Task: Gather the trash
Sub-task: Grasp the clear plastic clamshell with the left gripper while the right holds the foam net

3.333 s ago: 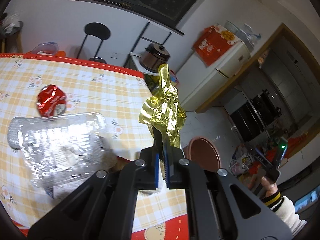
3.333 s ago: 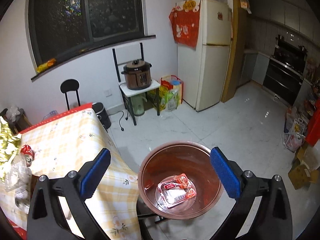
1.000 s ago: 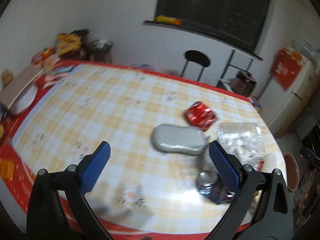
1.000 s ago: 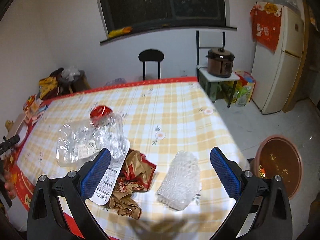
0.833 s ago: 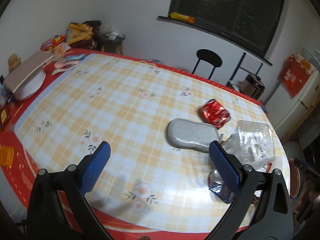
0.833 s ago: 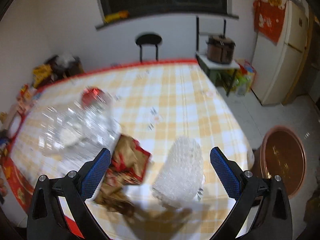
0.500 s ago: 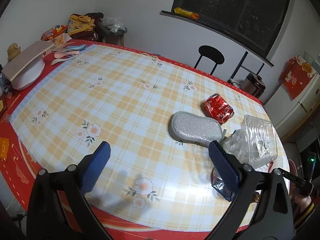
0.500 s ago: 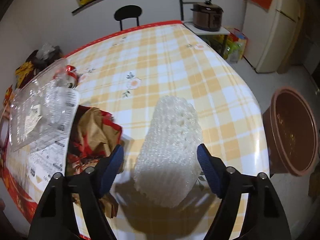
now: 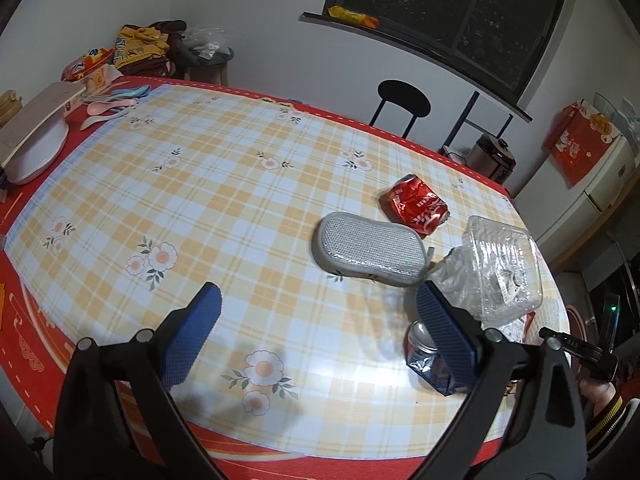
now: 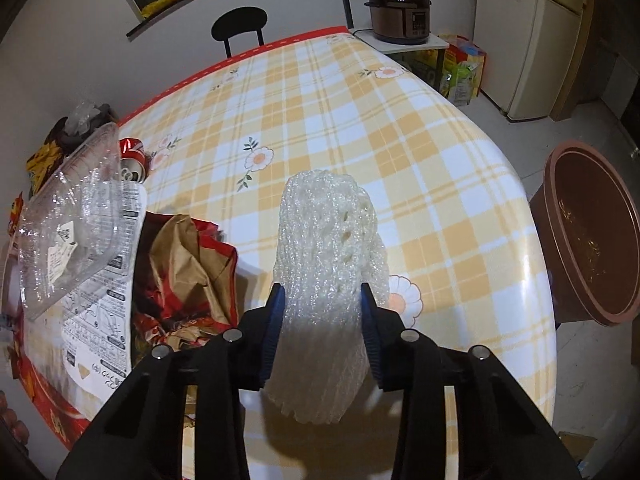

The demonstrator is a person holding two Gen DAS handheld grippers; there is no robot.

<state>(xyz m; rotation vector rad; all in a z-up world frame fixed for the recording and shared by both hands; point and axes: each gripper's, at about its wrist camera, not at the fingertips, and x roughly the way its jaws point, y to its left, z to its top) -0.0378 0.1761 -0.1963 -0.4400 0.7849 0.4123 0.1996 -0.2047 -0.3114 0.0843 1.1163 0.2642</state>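
My right gripper (image 10: 322, 316) is shut on a white foam net sleeve (image 10: 326, 240) lying on the checked tablecloth (image 10: 420, 128). The brown trash bin (image 10: 596, 236) stands on the floor off the table's right edge. My left gripper (image 9: 316, 320) is open and empty above the table's near edge. In the left wrist view a grey mesh pad (image 9: 370, 248), a crushed red can (image 9: 418, 204), a clear plastic clamshell (image 9: 502, 268) and a dark crushed can (image 9: 430, 356) lie on the table.
A crumpled red-brown paper bag (image 10: 188, 272), a clear clamshell (image 10: 68, 216) and a printed sheet (image 10: 100, 320) lie left of the foam. A black stool (image 9: 402, 98), a rice cooker (image 10: 400, 0) and a fridge (image 10: 560, 32) stand beyond the table.
My right gripper has come down over the foam net sleeve and closed its fingers on it. My left gripper has let go of the gold foil and swung over the table, open.
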